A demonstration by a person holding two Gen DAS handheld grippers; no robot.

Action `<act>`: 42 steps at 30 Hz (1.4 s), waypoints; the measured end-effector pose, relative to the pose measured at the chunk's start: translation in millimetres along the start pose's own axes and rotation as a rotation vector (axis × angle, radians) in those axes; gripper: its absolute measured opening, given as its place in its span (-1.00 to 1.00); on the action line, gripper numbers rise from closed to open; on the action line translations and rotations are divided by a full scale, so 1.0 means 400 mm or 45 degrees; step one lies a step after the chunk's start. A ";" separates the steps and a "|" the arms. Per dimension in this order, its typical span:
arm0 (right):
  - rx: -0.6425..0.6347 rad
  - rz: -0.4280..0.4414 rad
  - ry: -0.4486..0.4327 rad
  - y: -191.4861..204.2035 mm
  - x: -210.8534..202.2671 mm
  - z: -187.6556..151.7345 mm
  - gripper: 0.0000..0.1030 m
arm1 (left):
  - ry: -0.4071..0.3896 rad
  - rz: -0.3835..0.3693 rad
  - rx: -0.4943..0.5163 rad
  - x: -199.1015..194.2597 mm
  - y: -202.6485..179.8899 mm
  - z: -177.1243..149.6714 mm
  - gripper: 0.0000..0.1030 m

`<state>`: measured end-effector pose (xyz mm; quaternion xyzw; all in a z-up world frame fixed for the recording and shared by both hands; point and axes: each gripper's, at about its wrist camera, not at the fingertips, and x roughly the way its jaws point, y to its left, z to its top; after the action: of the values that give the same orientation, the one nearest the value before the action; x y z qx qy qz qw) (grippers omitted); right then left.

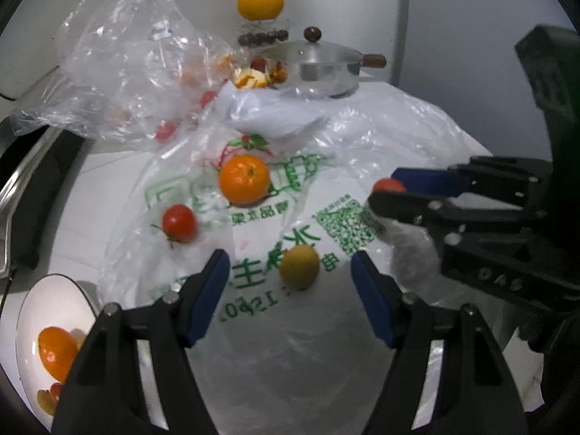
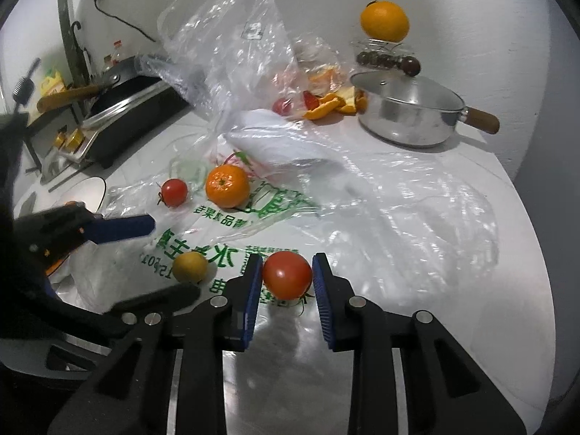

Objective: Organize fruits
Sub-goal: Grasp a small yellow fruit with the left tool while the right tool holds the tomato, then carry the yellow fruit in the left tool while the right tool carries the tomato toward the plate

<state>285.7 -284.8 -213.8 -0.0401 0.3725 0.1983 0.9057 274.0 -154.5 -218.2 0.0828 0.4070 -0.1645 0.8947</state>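
crumpled bags (image 2: 232, 54) crowd rear, pot (image 2: 409, 116) right

Red tomato (image 2: 287, 278) clamped; orange (image 2: 227, 185), small tomato (image 2: 174, 192), yellow fruit (image 2: 189, 266) (loose) on bag.

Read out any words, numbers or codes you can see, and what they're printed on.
"精品水果": small green print, upside down, on the white plastic bag.
"水": large green character, same bag; neighbours blurred.
"15": green digits there; rest unreadable.
QR code, same bag: too blurred.
Sticker on the clear bag: unreadable.
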 end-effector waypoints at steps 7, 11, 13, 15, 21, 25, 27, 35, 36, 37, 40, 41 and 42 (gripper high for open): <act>0.017 0.009 -0.011 -0.018 -0.005 -0.010 -0.41 | 0.029 -0.041 -0.008 0.031 0.000 0.002 0.00; 0.013 0.016 -0.029 -0.018 -0.013 -0.010 -0.41 | 0.034 -0.053 0.011 0.039 -0.007 -0.001 -0.17; 0.017 0.019 -0.031 -0.020 -0.013 -0.011 -0.41 | 0.024 -0.059 0.027 0.039 -0.014 0.000 -0.23; 0.021 0.017 -0.031 -0.022 -0.013 -0.011 -0.41 | 0.022 -0.059 0.045 0.040 -0.022 -0.001 -0.38; 0.029 0.016 -0.028 -0.026 -0.011 -0.015 -0.41 | 0.033 -0.067 0.052 0.043 -0.023 -0.002 -0.50; 0.027 0.014 -0.030 -0.024 -0.012 -0.015 -0.41 | 0.022 -0.068 0.046 0.035 -0.020 -0.002 -0.50; 0.025 0.014 -0.033 -0.024 -0.012 -0.015 -0.41 | 0.013 -0.068 0.044 0.025 -0.017 -0.003 -0.50; 0.002 0.009 -0.053 0.003 -0.034 -0.004 -0.41 | -0.029 -0.078 0.026 -0.027 -0.002 -0.008 -0.50; -0.001 0.008 -0.056 0.007 -0.039 -0.002 -0.41 | -0.035 -0.081 0.021 -0.035 0.001 -0.009 -0.50; -0.005 0.006 -0.059 0.013 -0.043 -0.001 -0.41 | -0.041 -0.083 0.016 -0.040 0.003 -0.007 -0.50; -0.016 0.000 -0.068 0.028 -0.057 0.003 -0.41 | -0.067 -0.084 0.009 -0.064 0.008 -0.005 -0.50; -0.019 -0.001 -0.071 0.033 -0.061 0.005 -0.41 | -0.077 -0.084 0.007 -0.074 0.010 -0.006 -0.50; -0.023 -0.002 -0.074 0.039 -0.065 0.007 -0.41 | -0.083 -0.084 0.005 -0.079 0.011 -0.006 -0.50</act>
<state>264.6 -278.5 -192.6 -0.0430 0.3442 0.2020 0.9159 254.6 -142.8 -195.8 0.0656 0.3797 -0.1974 0.9014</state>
